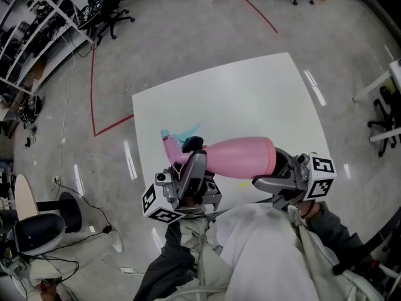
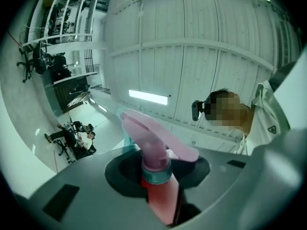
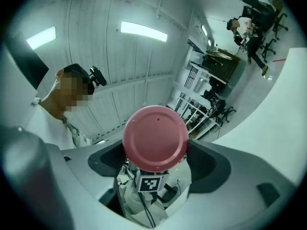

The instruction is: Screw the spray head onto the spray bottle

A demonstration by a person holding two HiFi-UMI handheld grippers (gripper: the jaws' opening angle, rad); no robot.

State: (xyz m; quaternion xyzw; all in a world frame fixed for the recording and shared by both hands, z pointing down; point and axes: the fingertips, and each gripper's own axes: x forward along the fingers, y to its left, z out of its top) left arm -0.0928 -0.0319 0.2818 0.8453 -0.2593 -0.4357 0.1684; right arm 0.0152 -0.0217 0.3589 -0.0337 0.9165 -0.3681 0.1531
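White table (image 1: 250,93); left gripper (image 1: 190,163) and right gripper (image 1: 281,165) clamp spray bottle (image 1: 241,155).

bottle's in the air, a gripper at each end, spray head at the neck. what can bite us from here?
1. The right gripper holds the spray bottle only by its rounded base end, above the table. Twisting could make it slip or drop.
2. The left gripper is shut on the spray head near its teal collar. Thread seating isn't visible, so cross-threading is possible.
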